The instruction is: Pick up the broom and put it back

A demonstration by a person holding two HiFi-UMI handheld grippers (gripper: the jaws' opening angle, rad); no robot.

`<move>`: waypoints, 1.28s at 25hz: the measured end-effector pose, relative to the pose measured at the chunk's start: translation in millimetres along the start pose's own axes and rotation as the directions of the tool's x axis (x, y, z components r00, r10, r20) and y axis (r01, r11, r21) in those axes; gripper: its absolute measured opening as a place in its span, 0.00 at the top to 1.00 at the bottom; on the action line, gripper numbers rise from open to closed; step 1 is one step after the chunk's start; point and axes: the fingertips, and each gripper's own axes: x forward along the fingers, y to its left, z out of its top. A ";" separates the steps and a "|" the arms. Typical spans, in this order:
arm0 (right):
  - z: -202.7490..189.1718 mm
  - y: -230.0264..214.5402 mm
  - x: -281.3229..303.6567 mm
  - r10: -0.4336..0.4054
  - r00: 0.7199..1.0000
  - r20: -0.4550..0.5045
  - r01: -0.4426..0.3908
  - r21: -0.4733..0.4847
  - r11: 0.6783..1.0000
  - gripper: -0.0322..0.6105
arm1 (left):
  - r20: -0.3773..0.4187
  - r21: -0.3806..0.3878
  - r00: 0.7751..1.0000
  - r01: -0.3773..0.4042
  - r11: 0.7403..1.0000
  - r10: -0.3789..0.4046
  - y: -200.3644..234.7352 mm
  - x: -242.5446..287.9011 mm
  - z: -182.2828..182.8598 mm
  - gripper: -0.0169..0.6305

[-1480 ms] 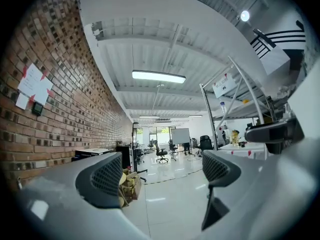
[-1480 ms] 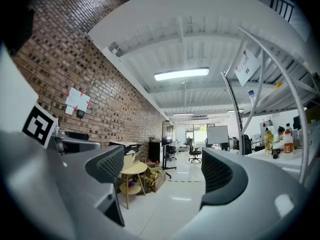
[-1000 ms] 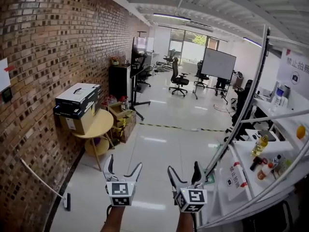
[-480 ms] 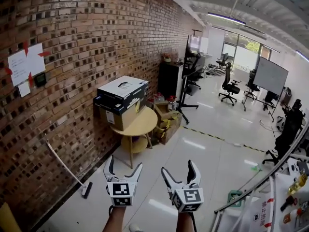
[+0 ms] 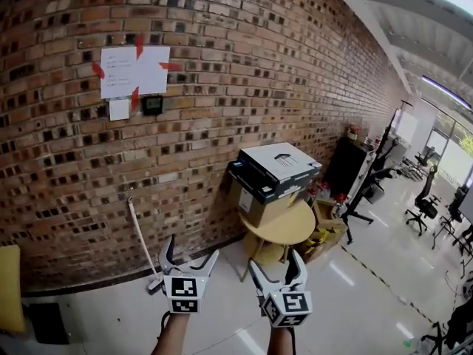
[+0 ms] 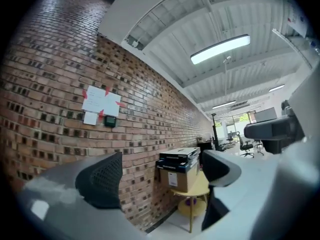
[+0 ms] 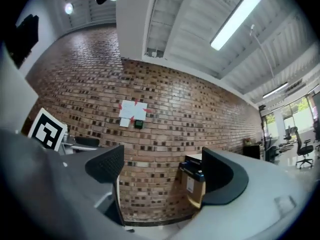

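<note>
Broom (image 5: 140, 239) leans on brick wall (image 5: 259, 65) below paper (image 5: 133, 71), L of round table (image 5: 290, 229) w/ boxes (image 5: 275, 167) stacked on it; L gripper (image 5: 192, 248) & R gripper (image 5: 274, 261) side by side nearest cam, L one just before broom's foot.

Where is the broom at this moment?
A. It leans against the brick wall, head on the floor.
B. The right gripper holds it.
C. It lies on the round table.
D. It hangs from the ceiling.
A: the broom slants against the brick wall, its head down on the floor.
</note>
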 end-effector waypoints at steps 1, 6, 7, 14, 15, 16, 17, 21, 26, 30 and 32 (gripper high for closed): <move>-6.0 13.3 18.0 0.053 0.999 -0.011 -0.053 0.003 0.999 0.20 | -0.015 -0.009 0.999 -0.045 0.999 0.045 20.2 0.8 -7.9 0.19; -20.8 42.9 94.8 0.219 0.976 -0.010 -0.219 0.026 0.975 0.20 | -0.030 -0.020 0.967 -0.254 0.967 0.253 94.4 -0.9 -20.5 0.19; -22.0 48.3 109.0 0.253 0.967 -0.007 -0.253 0.030 0.967 0.20 | -0.024 -0.014 0.956 -0.294 0.956 0.294 105.6 -0.8 -18.6 0.19; -24.2 101.9 184.6 0.508 0.861 0.017 -0.508 0.040 0.860 0.20 | -0.054 -0.008 0.850 -0.525 0.851 0.524 154.9 -13.4 -19.4 0.20; -22.9 108.2 191.9 0.526 0.850 0.035 -0.527 0.054 0.848 0.20 | -0.058 -0.018 0.835 -0.549 0.835 0.548 158.6 -18.6 -20.1 0.20; -22.6 112.5 198.3 0.530 0.846 0.054 -0.533 0.071 0.843 0.20 | -0.062 -0.033 0.819 -0.572 0.819 0.570 161.3 -25.4 -21.0 0.21; -23.4 115.5 204.2 0.528 0.847 0.069 -0.532 0.087 0.842 0.20 | -0.065 -0.046 0.804 -0.593 0.804 0.590 163.6 -32.6 -21.7 0.23; -31.5 145.0 222.4 0.585 0.809 0.058 -0.588 0.126 0.799 0.20 | -0.090 -0.011 0.742 -0.668 0.744 0.664 185.3 -59.5 -24.6 0.23; -29.5 193.7 230.2 0.672 0.732 0.111 -0.681 0.131 0.720 0.20 | -0.094 0.014 0.698 -0.712 0.702 0.710 218.5 -82.6 -30.7 0.23; -18.0 230.2 244.9 0.677 0.717 0.164 -0.696 0.120 0.708 0.20 | -0.070 0.023 0.710 -0.701 0.713 0.701 258.1 -82.9 -29.4 0.23; -15.8 249.2 257.4 0.661 0.736 0.145 -0.675 0.089 0.732 0.20 | -0.043 0.022 0.720 -0.692 0.721 0.693 282.0 -82.8 -23.3 0.23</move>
